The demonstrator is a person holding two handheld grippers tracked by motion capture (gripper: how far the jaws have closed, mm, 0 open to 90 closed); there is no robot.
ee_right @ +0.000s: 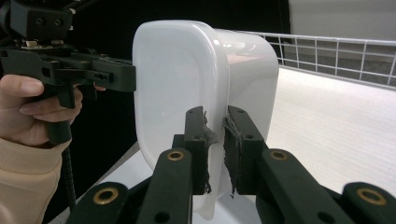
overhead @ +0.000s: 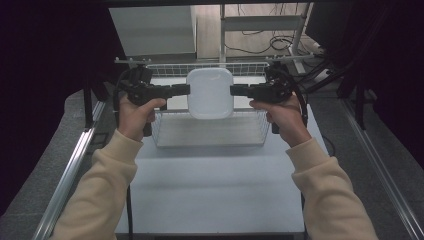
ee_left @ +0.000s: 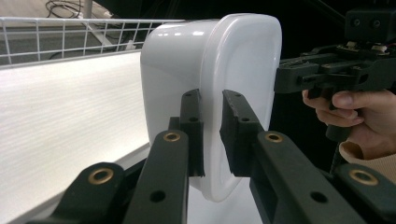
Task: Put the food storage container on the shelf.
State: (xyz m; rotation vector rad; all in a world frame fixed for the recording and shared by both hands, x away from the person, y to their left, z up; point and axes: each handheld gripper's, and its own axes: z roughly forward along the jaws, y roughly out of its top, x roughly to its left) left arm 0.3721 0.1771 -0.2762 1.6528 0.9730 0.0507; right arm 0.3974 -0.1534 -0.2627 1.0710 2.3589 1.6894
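Note:
A white plastic tub (overhead: pixel 210 92) with rounded corners hangs over the wire basket (overhead: pixel 207 131), carried from both sides. My left gripper (overhead: pixel 187 90) is shut on its left rim and my right gripper (overhead: pixel 232 90) is shut on its right rim. In the left gripper view the jaws of the left gripper (ee_left: pixel 211 95) pinch the tub's (ee_left: pixel 205 70) rim, with the right gripper (ee_left: pixel 280 77) at the far rim. In the right gripper view the right gripper (ee_right: pixel 215 112) clamps the near rim of the tub (ee_right: pixel 177 79), and the left gripper (ee_right: pixel 133 77) holds the opposite rim.
The basket stands at the far end of a white table (overhead: pixel 215 190), its wire walls (ee_left: pixel 70 37) (ee_right: pixel 336 53) low around a pale floor. Metal rails (overhead: pixel 65 180) run along both table sides. A frame with cables (overhead: pixel 280 42) stands behind the basket.

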